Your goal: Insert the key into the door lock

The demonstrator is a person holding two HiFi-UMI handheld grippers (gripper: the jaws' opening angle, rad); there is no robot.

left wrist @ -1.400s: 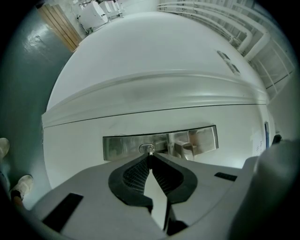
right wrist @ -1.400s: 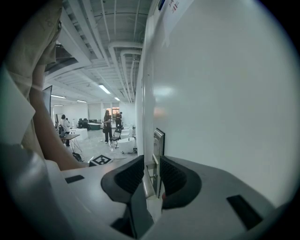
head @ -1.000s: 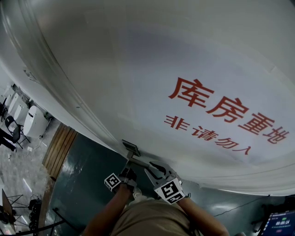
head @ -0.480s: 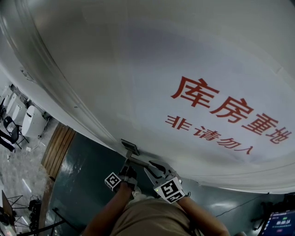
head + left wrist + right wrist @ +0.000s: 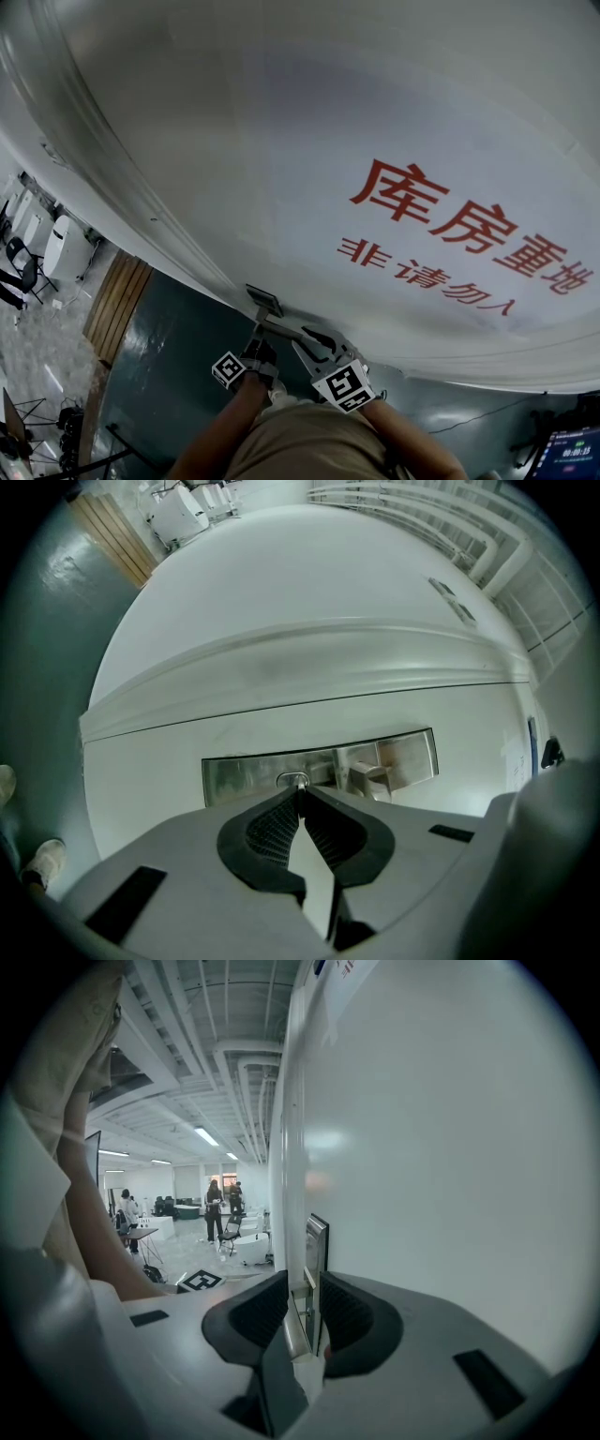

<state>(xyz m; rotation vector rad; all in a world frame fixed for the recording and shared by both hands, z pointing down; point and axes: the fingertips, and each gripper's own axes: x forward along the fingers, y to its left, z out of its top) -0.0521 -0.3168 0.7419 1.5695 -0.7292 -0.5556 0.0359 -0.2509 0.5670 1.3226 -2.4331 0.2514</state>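
The left gripper (image 5: pixel 299 789) has its jaws pinched together on the thin key (image 5: pixel 300 782), whose tip meets the keyhole (image 5: pixel 282 779) in the steel lock plate (image 5: pixel 239 778) at 12 o'clock from the fingertips. The right gripper (image 5: pixel 305 1277) has its jaws drawn narrow, closed on the door handle (image 5: pixel 295 1333), which stands at 3 o'clock from the keyhole.

Head view: glossy grey-green floor (image 5: pixel 178 356) 7 o'clock, wooden strip (image 5: pixel 117 305) 8 o'clock. Right gripper view: ceiling strip light (image 5: pixel 204 1135) 10 o'clock.
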